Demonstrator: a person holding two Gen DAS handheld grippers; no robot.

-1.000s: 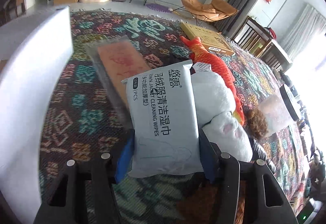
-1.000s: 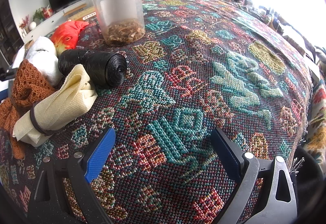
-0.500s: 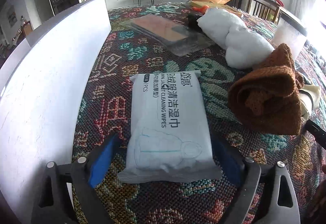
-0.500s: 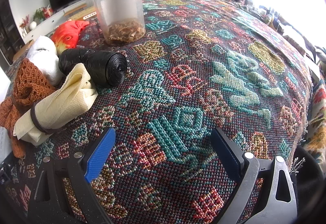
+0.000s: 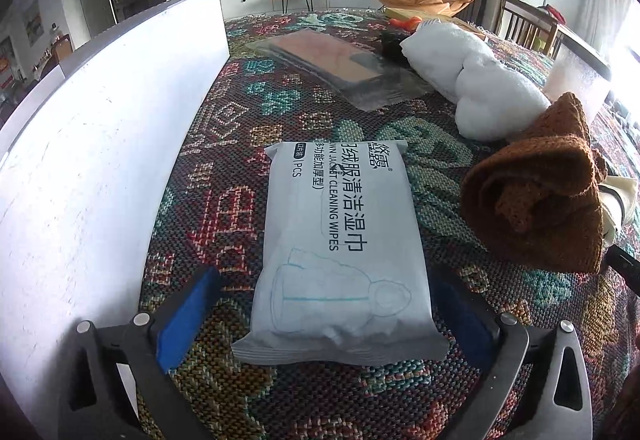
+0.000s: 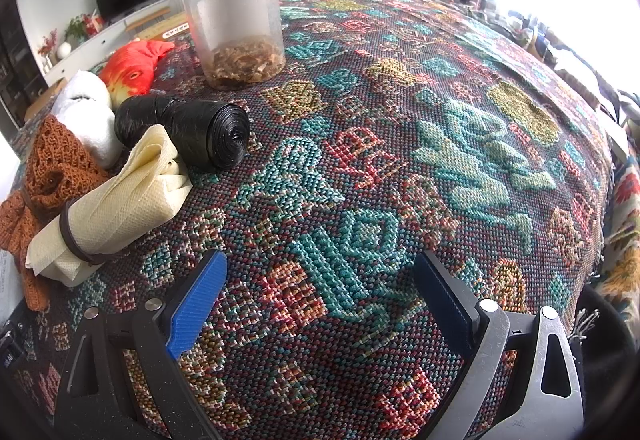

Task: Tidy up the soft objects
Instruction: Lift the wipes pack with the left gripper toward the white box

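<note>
Woven cloth (image 5: 320, 112) covers the tabletop. Wipes pack (image 5: 340, 252) lies flat on it beside the white board (image 5: 100, 144), between the left claw (image 5: 328, 304) pads; jaws have just been opening (pack apparently released, placement done). Right claw (image 6: 320, 300) is spread, empty.

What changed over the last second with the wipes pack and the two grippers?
The left gripper carried the pale grey pack of cleaning wipes down onto the patterned woven cloth beside the white board; its jaws have just been opening and now stand clear of the pack between them. The right gripper stayed open and still.
</note>
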